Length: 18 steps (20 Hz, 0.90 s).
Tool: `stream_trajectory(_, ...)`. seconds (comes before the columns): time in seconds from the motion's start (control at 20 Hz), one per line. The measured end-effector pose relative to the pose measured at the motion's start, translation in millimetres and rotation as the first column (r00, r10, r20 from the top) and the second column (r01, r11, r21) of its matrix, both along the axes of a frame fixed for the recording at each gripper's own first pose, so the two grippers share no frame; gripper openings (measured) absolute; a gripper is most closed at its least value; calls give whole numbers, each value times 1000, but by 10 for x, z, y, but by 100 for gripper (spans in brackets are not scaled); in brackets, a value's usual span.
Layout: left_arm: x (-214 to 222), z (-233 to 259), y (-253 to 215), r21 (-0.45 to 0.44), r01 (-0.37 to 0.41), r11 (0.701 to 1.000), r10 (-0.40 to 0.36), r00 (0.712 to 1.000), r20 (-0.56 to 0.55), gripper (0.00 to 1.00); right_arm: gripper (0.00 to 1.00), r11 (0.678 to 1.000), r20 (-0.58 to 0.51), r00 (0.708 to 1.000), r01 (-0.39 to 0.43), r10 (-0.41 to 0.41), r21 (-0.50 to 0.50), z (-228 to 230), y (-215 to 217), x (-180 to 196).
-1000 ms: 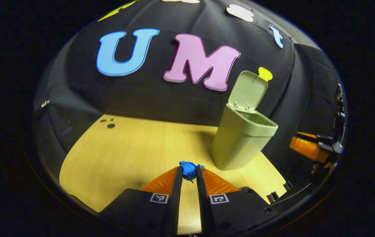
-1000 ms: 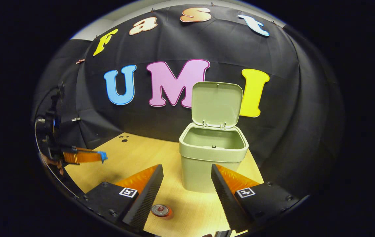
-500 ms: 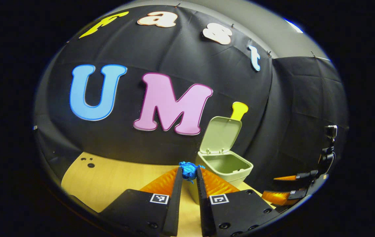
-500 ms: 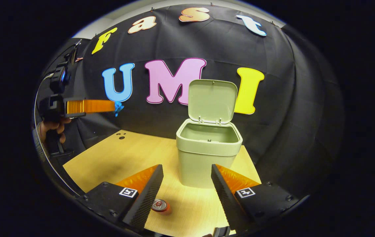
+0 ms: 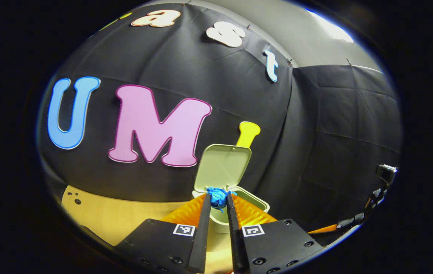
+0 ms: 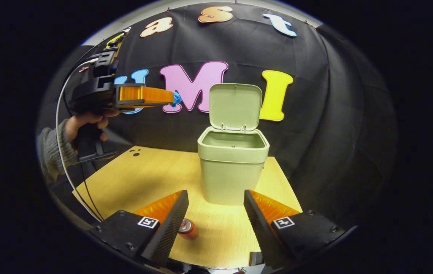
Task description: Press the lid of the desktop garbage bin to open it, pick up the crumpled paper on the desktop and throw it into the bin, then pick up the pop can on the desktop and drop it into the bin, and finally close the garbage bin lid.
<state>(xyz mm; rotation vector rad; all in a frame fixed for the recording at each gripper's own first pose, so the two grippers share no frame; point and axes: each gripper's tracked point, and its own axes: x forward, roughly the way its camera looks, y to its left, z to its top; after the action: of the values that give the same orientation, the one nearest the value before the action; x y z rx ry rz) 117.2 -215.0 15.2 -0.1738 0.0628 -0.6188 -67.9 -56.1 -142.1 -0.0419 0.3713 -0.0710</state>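
Left gripper (image 5: 218,198) clamps crumpled paper (image 5: 217,197) at its tips, bin (image 5: 239,198) just ahead with lid (image 5: 224,165) up; right gripper (image 6: 215,198) spread wide, pop can (image 6: 187,228) below it.

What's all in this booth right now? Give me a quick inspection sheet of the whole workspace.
Surface: wooden table, a few dark holes near its far corner.
Job's things: green bin, lid up; blue crumpled paper; pop can lying on the table.
Clutter: nothing seen.
Grippers: left gripper shut on the paper, raised, left of the bin; right gripper open above the table near the can.
Cables: one hanging by the person's hand.
Surroundings: black cloth wall.
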Motion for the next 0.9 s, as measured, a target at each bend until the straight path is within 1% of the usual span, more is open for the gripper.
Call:
stream_trajectory(0.25, 234, -176, -351, 26, 62, 998, -61, 997, -38, 31, 93, 999, -12, 999, 36, -36, 9, -43, -81, -98)
stream_trajectory(0.3, 294, -210, -402, 29, 65, 997, -64, 997, -47, 27, 93, 999, -12, 999, 41, -41, 9, -43, -99, -115)
stream_trajectory(0.35, 388, -251, -465, 32, 68, 997, -66, 996, -55, 34, 93, 999, -16, 999, 46, -46, 9, -54, -120, -135)
stream_trajectory(0.4, 447, -297, -513, 39, 71, 997, -68, 996, -65, 27, 93, 999, -18, 999, 51, -51, 10, -59, -128, -143)
stream_trajectory(0.45, 494, -353, -550, 48, 73, 996, -70, 995, -76, 30, 93, 998, -22, 998, 55, -55, 15, -72, -130, -134)
stream_trajectory(0.9, 748, -727, -859, 121, 104, 987, -88, 988, -131, 30, 93, 997, -34, 997, 76, -75, 10, -113, -187, -194)
